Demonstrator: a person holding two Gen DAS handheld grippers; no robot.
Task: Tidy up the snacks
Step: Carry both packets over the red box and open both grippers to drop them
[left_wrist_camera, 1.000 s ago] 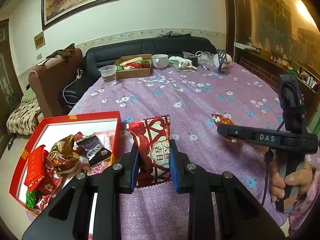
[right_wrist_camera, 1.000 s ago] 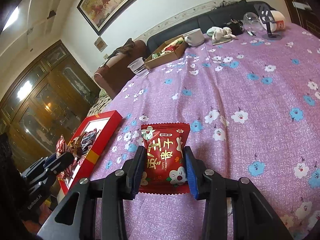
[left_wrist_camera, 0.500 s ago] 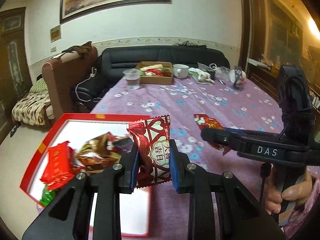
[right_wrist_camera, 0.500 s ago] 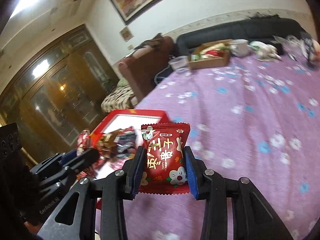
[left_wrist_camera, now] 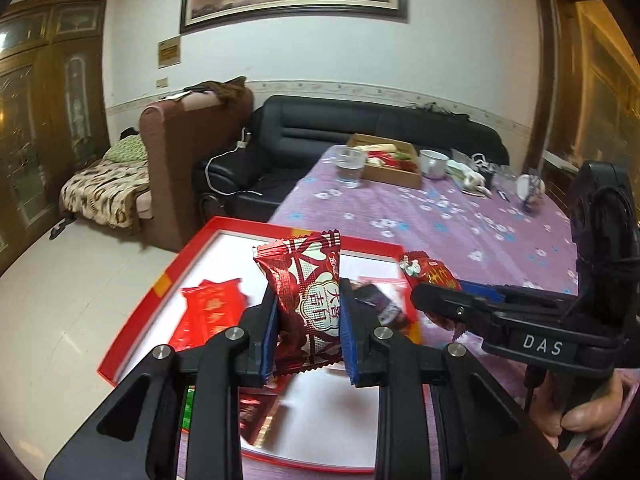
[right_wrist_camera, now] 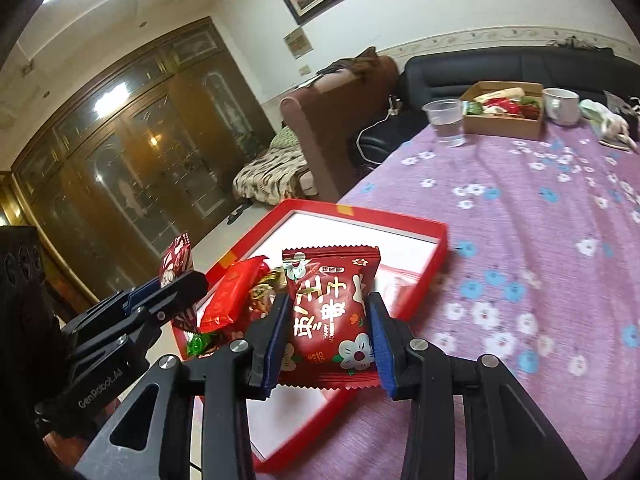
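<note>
My left gripper is shut on a dark red heart-patterned snack packet, held upright over the red box with a white floor. My right gripper is shut on a red flower-printed snack packet, also above that red box. Several wrapped snacks lie in the box's near-left part. Seen from the left wrist, the right gripper comes in from the right with its packet. From the right wrist, the left gripper shows at the left with its packet.
The red box sits at the left edge of a table under a purple flowered cloth. At the far end stand a plastic cup, a cardboard box of snacks and a white mug. A brown armchair and black sofa lie beyond.
Both grippers have carried their packets leftward from over the purple cloth to over the red box. Each grip has stayed the same.
</note>
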